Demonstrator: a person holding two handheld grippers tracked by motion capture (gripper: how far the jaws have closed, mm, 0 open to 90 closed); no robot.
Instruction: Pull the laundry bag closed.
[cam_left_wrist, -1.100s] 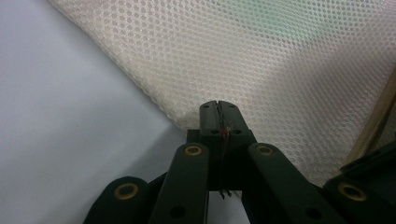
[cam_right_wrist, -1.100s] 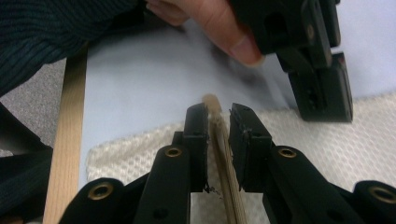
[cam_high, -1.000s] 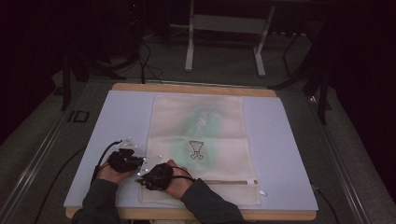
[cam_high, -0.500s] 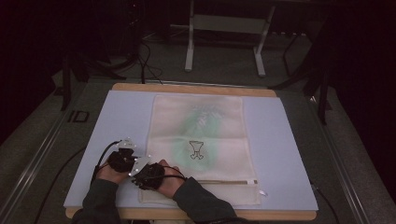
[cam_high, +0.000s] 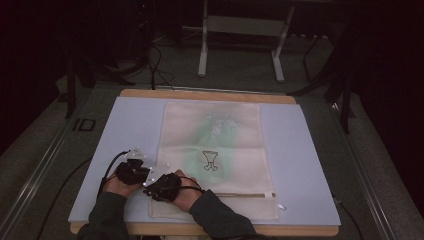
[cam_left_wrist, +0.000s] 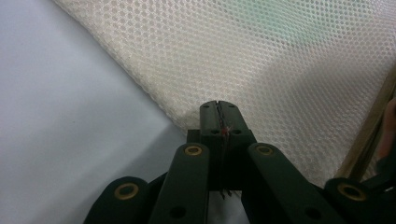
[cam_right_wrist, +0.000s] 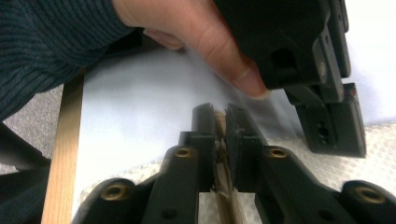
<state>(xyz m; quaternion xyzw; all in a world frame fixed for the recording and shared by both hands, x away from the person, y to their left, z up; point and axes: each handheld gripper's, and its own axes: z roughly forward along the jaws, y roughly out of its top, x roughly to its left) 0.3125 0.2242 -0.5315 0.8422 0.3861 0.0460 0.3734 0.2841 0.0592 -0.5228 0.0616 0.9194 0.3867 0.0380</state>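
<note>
- Mesh laundry bag (cam_high: 220, 150), cream-white, lies flat at the middle of the table (cam_high: 310, 165), its zipper band (cam_high: 245, 195) running along the near end.
- Inside the bag a green garment (cam_high: 215, 145) shows faintly through the netting.
- Left gripper (cam_high: 142, 170), at the bag's near-left edge, has its jaws pressed together on the mesh edge.
- Right gripper (cam_high: 152, 184), just beside it, is clamped on the tan zipper band at the bag's near-left corner.
- Both hands sit close together, nearly touching.
</note>
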